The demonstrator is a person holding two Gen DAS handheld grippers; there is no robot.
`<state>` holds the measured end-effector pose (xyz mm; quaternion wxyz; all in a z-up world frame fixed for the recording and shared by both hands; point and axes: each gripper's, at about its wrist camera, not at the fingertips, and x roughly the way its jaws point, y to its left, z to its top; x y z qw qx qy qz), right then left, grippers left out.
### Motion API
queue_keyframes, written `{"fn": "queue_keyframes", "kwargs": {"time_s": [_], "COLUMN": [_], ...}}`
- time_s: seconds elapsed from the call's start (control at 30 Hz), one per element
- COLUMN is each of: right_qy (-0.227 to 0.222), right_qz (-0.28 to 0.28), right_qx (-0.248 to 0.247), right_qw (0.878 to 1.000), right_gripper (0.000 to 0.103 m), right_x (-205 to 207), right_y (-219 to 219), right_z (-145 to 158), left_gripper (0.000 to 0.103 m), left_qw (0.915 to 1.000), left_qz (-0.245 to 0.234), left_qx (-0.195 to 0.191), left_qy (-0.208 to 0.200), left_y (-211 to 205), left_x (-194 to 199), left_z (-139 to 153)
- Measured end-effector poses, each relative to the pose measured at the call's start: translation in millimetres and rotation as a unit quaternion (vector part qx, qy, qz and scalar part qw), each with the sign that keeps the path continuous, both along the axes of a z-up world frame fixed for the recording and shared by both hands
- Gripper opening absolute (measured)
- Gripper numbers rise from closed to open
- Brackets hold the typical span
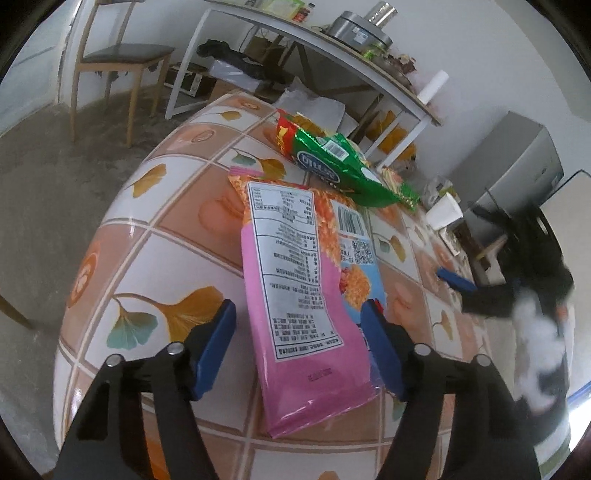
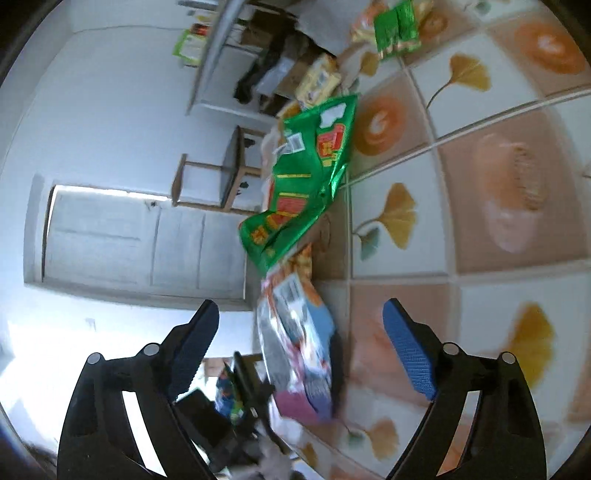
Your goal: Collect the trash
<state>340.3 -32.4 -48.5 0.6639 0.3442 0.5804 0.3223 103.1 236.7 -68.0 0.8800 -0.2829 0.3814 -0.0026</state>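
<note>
A pink and orange snack bag [image 1: 306,295] lies flat on the tiled table [image 1: 155,258], label side up. My left gripper [image 1: 299,321] is open, its blue pads on either side of the bag's near end, not closed on it. A green snack bag [image 1: 332,166] lies beyond it. In the right wrist view, which is rolled sideways and blurred, the pink bag [image 2: 299,339] and the green bag [image 2: 303,177] show again. My right gripper [image 2: 299,332] is open and empty, the pink bag between its fingers in the picture. It also appears in the left wrist view [image 1: 458,282].
A white paper cup [image 1: 445,214] stands at the table's far right. More wrappers [image 2: 397,26] lie farther along the table. A wooden chair [image 1: 118,59] and a white shelf table [image 1: 314,48] stand behind. The table edge drops to a grey floor [image 1: 48,177] on the left.
</note>
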Motion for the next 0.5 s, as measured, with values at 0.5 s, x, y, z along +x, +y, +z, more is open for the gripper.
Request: {"fn": "queue_keyframes", "kwargs": {"time_s": [0.5], "right_qy": [0.110], "right_qz": [-0.030], "right_qx": [0.025], "right_qw": [0.993], "right_gripper": [0.071], "right_x": [55.9], "right_y": [60.8], "right_z": [-47.1], "left_gripper": [0.046], "left_qw": [0.9991], "left_qz": [-0.002], "left_qx": [0.041], "left_qy": [0.010], "left_y": [-8.5], "left_x": [-2.2], "left_z": [-2.1]}}
